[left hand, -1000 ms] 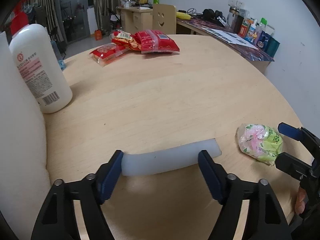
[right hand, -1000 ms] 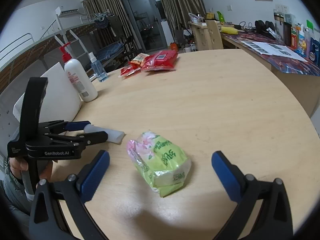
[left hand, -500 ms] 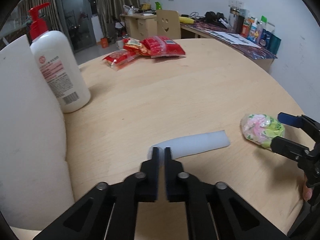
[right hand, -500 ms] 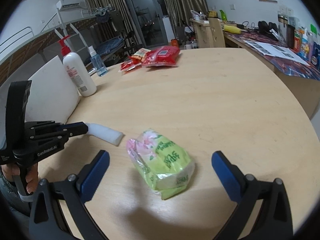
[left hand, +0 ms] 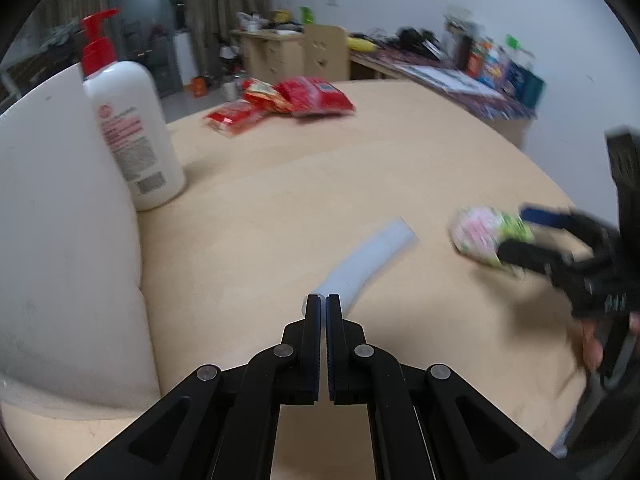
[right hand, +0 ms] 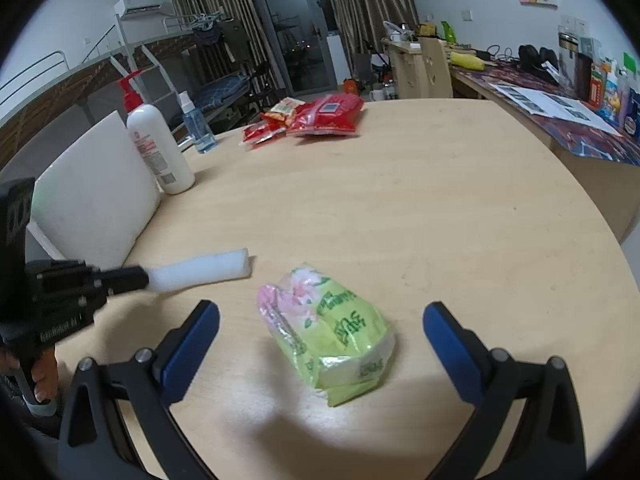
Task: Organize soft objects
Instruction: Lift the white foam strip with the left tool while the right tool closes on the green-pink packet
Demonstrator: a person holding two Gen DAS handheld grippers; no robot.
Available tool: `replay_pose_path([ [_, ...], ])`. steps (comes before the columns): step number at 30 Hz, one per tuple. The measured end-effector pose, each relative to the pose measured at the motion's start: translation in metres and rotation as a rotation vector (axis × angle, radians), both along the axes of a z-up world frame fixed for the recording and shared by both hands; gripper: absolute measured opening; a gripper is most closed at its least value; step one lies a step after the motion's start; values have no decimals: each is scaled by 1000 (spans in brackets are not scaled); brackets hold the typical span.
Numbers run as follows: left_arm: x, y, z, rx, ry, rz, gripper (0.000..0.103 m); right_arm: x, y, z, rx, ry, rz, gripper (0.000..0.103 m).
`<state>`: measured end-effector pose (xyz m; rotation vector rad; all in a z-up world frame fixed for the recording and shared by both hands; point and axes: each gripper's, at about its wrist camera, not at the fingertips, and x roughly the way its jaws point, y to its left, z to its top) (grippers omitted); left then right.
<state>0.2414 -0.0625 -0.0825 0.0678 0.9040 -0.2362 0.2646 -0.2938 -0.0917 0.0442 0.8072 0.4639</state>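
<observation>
Round table [right hand: 460, 208]: your left gripper [left hand: 323, 305] pinches the foam strip [left hand: 370, 261] by its end, so lift slowly; right gripper [right hand: 320, 332] gapes around the green pack [right hand: 332, 332]

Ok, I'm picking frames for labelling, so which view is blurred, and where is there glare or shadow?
Left wrist view: smeared, worst on the tissue pack and right gripper; left gripper stays crisp. Right wrist view: sharp, with a bright glare patch on the table beside a dark shadow near the bottom edge.
</observation>
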Motion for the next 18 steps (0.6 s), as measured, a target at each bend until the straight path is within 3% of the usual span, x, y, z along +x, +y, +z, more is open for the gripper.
replay_pose_path([
  [4, -11, -7, -1, 4, 13, -54, 2, -2, 4, 2, -1, -9, 11, 103],
  [8, -11, -4, -1, 25, -6, -27, 5, -3, 5, 3, 3, -12, 18, 103],
  [9, -10, -3, -1, 25, -5, -24, 15, -3, 5, 3, 5, -12, 19, 103],
  [10, -10, -3, -1, 21, -3, -33, 33, -3, 4, 3, 5, -12, 19, 103],
  [11, -9, -4, -1, 18, -4, -49, 43, -3, 4, 3, 1, -14, 16, 103],
  [12, -9, -6, -3, 33, -3, -53, 59, -3, 5, 3, -1, -13, 17, 103],
  [13, -8, -7, -4, 46, -2, -57, 65, -2, 5, 3, -4, -12, 17, 103],
  [18, -4, -9, -7, 38, -12, -74, 65, 2, 6, 0, -21, -3, 11, 103],
])
